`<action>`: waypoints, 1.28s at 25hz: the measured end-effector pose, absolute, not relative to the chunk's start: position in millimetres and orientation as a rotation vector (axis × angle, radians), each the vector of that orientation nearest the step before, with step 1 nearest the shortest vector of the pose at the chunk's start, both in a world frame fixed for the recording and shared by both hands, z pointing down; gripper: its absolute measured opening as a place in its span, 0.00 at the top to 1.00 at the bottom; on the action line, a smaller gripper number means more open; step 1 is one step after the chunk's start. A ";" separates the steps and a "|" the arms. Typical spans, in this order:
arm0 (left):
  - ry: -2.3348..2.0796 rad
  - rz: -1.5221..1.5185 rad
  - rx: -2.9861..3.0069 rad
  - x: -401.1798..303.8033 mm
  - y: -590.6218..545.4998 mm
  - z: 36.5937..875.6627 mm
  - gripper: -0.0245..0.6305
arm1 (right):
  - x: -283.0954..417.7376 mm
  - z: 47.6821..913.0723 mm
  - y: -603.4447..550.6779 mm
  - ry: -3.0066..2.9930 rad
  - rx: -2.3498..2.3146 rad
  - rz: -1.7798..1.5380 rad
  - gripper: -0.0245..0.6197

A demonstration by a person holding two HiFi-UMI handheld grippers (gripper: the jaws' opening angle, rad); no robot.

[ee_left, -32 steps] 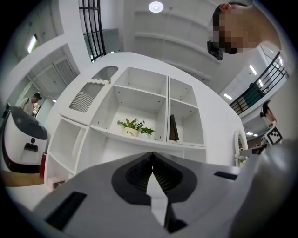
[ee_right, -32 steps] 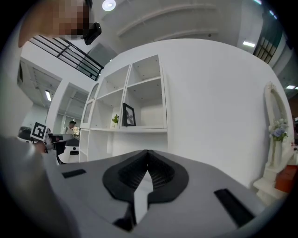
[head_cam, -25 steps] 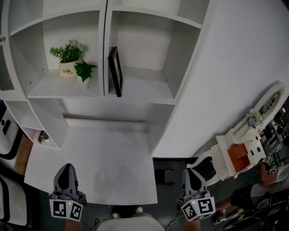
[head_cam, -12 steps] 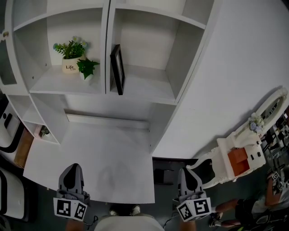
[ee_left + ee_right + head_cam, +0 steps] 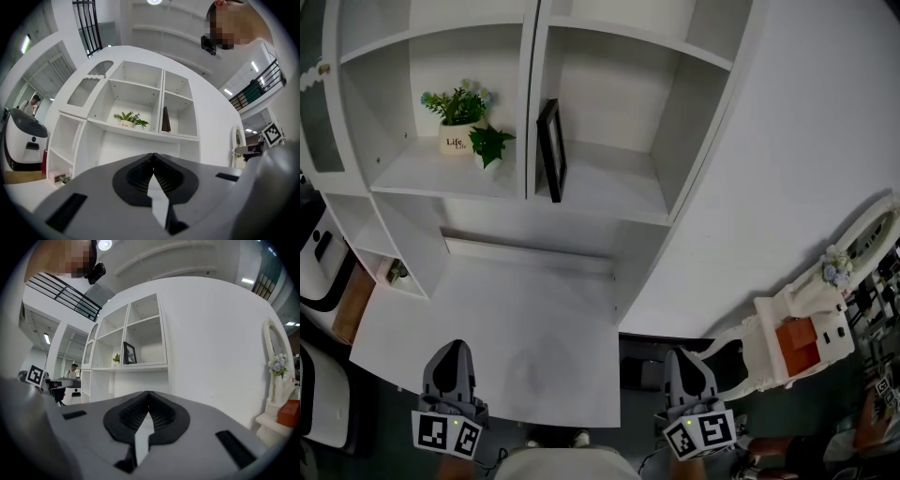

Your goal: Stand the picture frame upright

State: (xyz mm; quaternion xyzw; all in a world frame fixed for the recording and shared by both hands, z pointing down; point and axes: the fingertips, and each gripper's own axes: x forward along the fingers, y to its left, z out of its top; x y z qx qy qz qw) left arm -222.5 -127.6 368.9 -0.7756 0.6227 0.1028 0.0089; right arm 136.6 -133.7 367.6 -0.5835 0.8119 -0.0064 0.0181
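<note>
While the left gripper [image 5: 450, 349] and right gripper [image 5: 682, 356] sit clenched on nothing at the desk's [image 5: 534, 319] front edge, the picture frame [image 5: 550, 150] leans against the left divider of the shelf's [image 5: 619, 183] right cubby. Probably light, stiff and breakable, so I'd pinch its top edge.

The left gripper [image 5: 153, 155] has its jaws pressed together, nothing between them. Beyond, on the white shelf [image 5: 140, 132], a dark picture frame [image 5: 166, 119] stands just beside the divider [image 5: 161, 101]; potted plants [image 5: 127, 120] sit across it.
</note>
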 end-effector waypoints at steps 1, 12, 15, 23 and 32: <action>1.944 0.321 -2.423 -221.8 -127.1 368.8 0.94 | 135.5 368.6 -133.2 2.524 -1.806 -0.025 0.95; 1.928 0.341 -2.430 -215.3 -123.8 365.3 0.94 | 130.0 370.7 -126.3 2.533 -1.766 -0.054 0.95; 1.931 0.344 -2.432 -214.8 -121.7 366.3 0.94 | 125.5 374.7 -123.6 2.546 -1.748 -0.076 0.95; 1.947 0.336 -2.437 -213.6 -117.8 369.7 0.94 | 124.6 378.2 -120.2 2.557 -1.732 -0.100 0.95; 1.938 0.327 -2.456 -205.1 -120.1 373.8 0.94 | 130.1 383.2 -117.2 2.568 -1.759 -0.100 0.95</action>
